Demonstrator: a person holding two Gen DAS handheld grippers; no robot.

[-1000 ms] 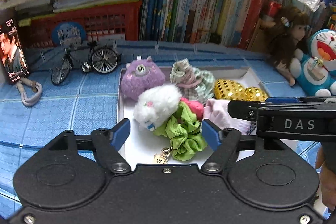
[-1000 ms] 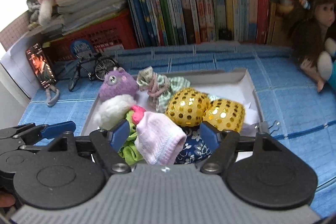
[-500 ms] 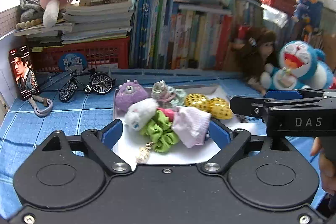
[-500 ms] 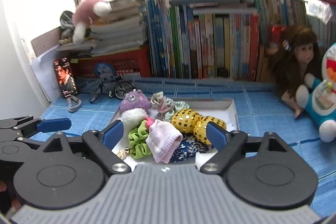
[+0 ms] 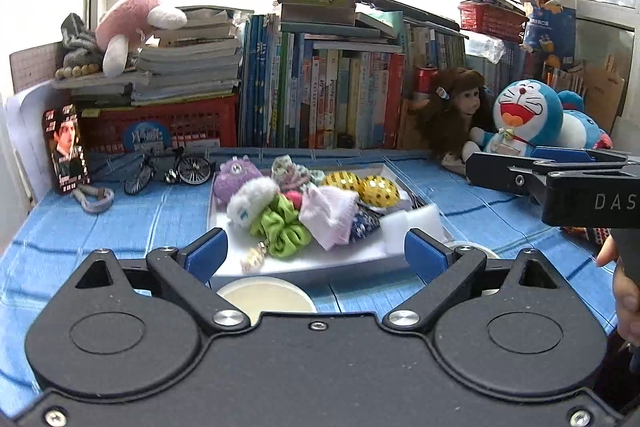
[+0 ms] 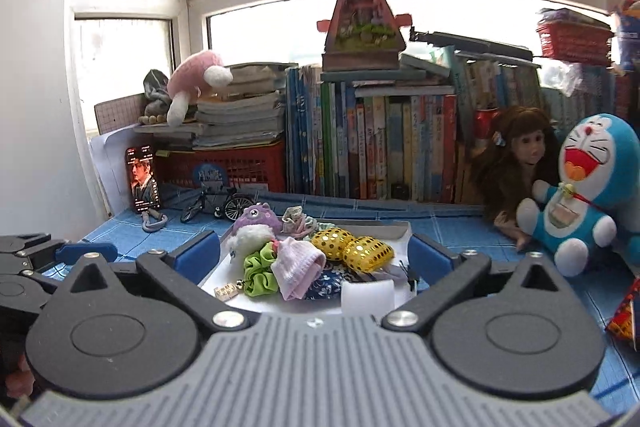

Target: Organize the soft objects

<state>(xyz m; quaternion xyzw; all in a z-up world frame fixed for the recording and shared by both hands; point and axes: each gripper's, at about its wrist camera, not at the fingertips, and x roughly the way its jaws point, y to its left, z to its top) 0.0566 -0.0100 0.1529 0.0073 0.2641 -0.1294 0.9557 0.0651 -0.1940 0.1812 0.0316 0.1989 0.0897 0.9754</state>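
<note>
— Between my two grippers, what sits closest?

— Just ahead of my left gripper (image 5: 316,253), fingers spread wide and holding nothing, there's a pale round lid (image 5: 266,295) on the blue cloth (image 5: 80,227). My right gripper (image 6: 314,259) is equally released and empty.

— And the soft things?

— Beyond that, heaped in the white tray (image 5: 320,263): green scrunchie (image 5: 282,227), pink sock (image 5: 328,213), white pompom (image 5: 250,199), gold sequin pieces (image 5: 380,189), purple plush (image 5: 234,175).

— Which step is this?

— I judge I'm hovering between picks, choosing. Next I'd lower one gripper onto the scrunchie on the near side and close gently.

— Farther back?

— Books (image 5: 328,99) and a doll (image 5: 456,111).
</note>
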